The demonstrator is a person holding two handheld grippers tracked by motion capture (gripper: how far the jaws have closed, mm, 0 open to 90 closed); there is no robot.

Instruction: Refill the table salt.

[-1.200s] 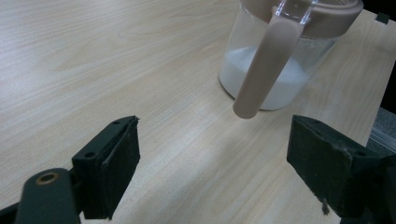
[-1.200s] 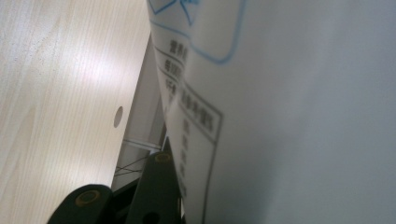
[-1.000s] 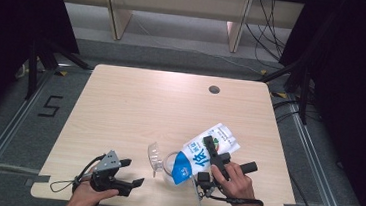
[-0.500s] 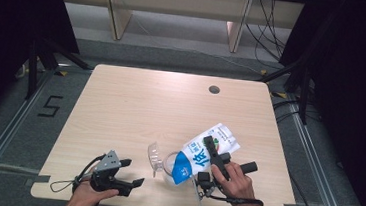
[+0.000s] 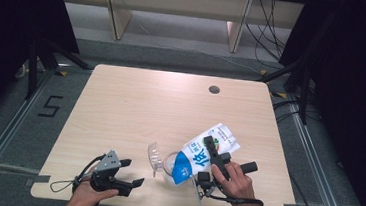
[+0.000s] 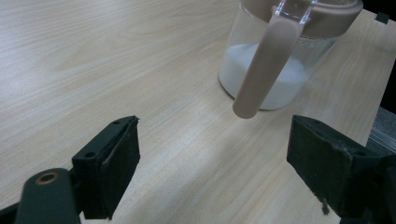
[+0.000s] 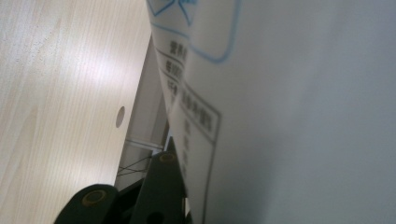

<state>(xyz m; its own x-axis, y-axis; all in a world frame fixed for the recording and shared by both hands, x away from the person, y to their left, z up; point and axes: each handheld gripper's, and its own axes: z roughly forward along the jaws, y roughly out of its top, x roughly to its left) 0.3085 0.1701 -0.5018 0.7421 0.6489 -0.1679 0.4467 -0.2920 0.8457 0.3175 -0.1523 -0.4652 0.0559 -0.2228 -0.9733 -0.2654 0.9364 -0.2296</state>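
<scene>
While the right gripper [image 5: 215, 158] clamps the white-and-blue bag [image 5: 205, 152], the bag lies tilted with its blue end over the mouth of the glass jar [image 6: 273, 70], which stands near the table's [image 5: 145, 105] front edge holding white powder. Resting at front left, the left gripper [image 5: 132, 174] has its jaws wide apart, holding nothing.

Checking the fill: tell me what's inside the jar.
The jar holds a low layer of white powder at the bottom. The bag tilted over its mouth hides any pour.
</scene>
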